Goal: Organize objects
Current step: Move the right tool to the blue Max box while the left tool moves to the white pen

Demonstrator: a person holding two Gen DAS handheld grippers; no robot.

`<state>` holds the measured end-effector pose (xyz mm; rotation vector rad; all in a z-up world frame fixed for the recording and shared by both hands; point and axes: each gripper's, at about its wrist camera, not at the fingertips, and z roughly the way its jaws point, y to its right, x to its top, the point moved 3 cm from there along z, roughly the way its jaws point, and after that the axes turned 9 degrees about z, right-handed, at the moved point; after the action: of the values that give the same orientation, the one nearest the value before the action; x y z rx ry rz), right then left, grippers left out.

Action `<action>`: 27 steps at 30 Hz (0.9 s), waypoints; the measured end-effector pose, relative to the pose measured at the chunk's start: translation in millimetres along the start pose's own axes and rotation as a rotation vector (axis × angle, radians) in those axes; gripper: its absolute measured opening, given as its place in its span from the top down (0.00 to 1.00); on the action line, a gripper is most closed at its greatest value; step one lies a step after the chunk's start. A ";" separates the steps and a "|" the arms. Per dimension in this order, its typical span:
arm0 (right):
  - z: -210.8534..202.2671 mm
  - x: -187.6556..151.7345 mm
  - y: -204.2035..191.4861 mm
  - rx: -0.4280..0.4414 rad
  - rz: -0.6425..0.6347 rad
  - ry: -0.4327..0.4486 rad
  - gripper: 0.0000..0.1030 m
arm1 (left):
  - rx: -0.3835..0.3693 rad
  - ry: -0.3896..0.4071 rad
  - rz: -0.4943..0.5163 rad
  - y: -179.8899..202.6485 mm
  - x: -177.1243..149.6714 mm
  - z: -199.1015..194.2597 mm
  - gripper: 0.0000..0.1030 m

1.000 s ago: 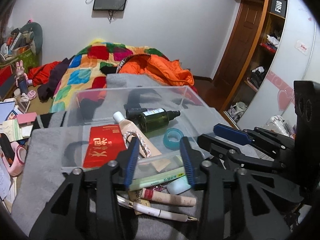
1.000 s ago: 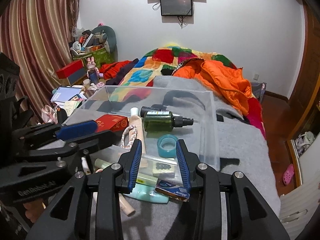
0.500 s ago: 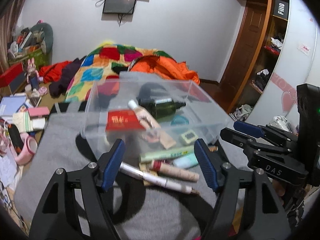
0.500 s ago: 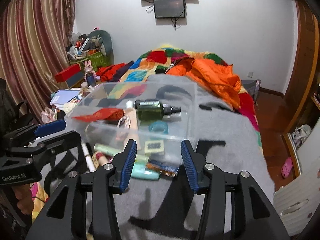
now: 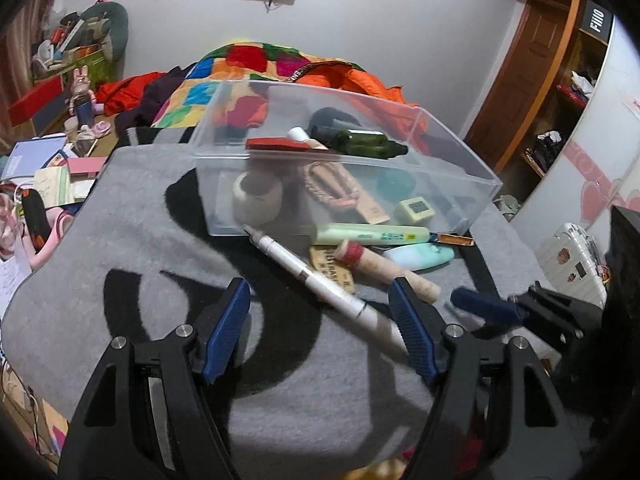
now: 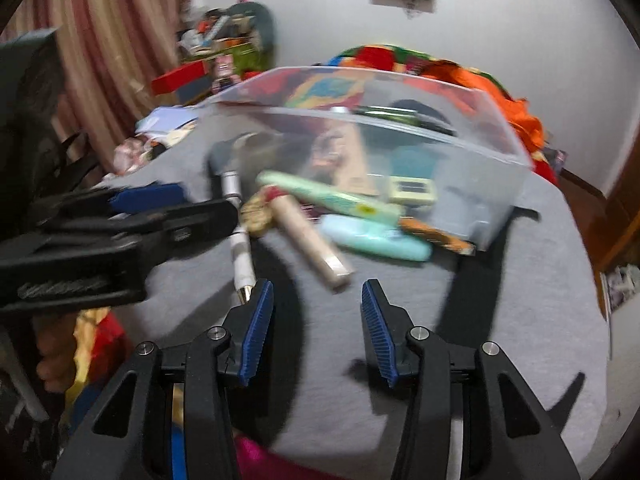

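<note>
A clear plastic bin (image 5: 460, 152) (image 6: 500, 132) sits on the grey cloth and holds a green bottle (image 5: 360, 142), a red packet (image 5: 280, 144), a roll of tape (image 5: 258, 196) and other small items. In front of it lie a white pen (image 5: 320, 280) (image 6: 240, 248), a beige tube (image 5: 384, 268) (image 6: 308, 240), a green tube (image 5: 372, 235) (image 6: 328, 198) and a mint bottle (image 5: 420, 258) (image 6: 376, 240). My left gripper (image 5: 320, 328) is open and empty, low over the pen's near end. My right gripper (image 6: 316, 328) is open and empty, short of the beige tube.
A bed with a patchwork quilt (image 5: 248, 68) and an orange jacket (image 5: 360, 80) lies behind the bin. Clutter of books and toys (image 5: 52, 160) fills the left side. A wooden wardrobe (image 5: 552, 80) stands on the right.
Both grippers have pulled back from the bin and dropped lower. The left jaws have opened wide. The loose items in front of the bin now show fully.
</note>
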<state>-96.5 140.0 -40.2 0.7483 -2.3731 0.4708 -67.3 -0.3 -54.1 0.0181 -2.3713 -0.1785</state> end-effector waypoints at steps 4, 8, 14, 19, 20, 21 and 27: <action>-7.4 -3.4 -5.2 -0.015 -0.037 0.028 0.46 | 0.014 -0.018 -0.009 -3.1 -2.9 5.7 0.30; -12.6 2.2 18.3 -0.038 0.045 0.044 0.46 | 0.039 -0.045 -0.007 -3.5 -8.3 16.7 0.30; -8.7 13.4 69.5 -0.092 0.228 0.039 0.45 | 0.084 -0.031 0.041 2.2 -15.0 16.7 0.30; -3.5 21.5 91.3 -0.133 0.296 0.060 0.46 | 0.104 -0.019 0.067 -0.3 -21.9 11.4 0.38; -1.4 24.1 93.7 -0.135 0.304 0.059 0.46 | 0.101 -0.018 0.066 -1.0 -22.4 9.8 0.39; 0.7 26.3 94.9 -0.131 0.311 0.056 0.46 | 0.099 -0.017 0.066 -1.6 -23.1 8.0 0.43; 10.8 34.6 89.7 -0.080 0.360 0.049 0.46 | 0.050 -0.007 0.041 -9.5 -26.6 -3.7 0.65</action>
<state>-178.9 190.8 -39.7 0.2674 -2.4703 0.5297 -45.8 -8.4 -71.1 -0.0068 -2.3811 -0.1003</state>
